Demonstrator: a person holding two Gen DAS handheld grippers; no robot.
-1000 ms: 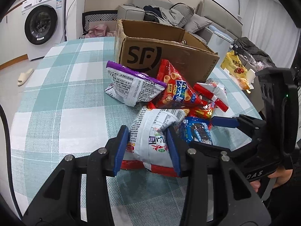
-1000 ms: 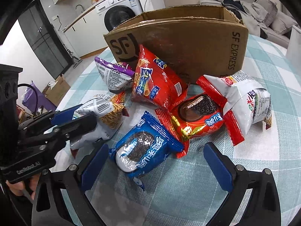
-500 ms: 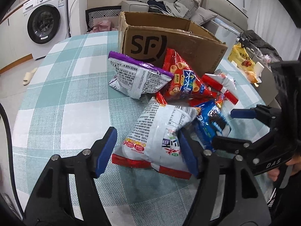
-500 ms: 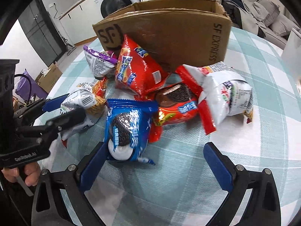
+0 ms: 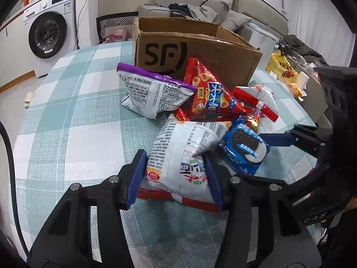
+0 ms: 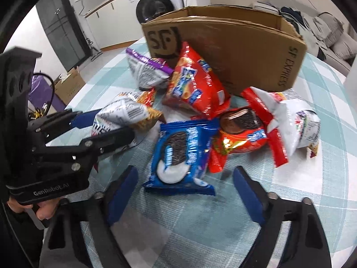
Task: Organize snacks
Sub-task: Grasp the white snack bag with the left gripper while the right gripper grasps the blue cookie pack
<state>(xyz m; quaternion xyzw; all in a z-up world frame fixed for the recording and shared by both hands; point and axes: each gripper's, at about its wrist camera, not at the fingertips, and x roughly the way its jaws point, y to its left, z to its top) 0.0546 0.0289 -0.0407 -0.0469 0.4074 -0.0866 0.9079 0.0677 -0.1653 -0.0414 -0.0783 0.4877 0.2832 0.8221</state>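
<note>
1. Step in hand: a double pick-up. Your left gripper [image 5: 176,176] is closing, pads pressing the near end of the white chip bag [image 5: 185,154].
2. Your right gripper [image 6: 185,192] is closing too, jaws apart, straddling the blue cookie pack [image 6: 180,156] without touching it.
3. Both bags lie on the checked table [image 5: 73,120], at the near edge of the snack pile, in front of the cardboard box [image 5: 200,55].
4. Cookie pack's long axis runs near to far; chip bag likewise, angled toward the box.
5. Next, likely: finish closing, lift, carry to the box.
</note>
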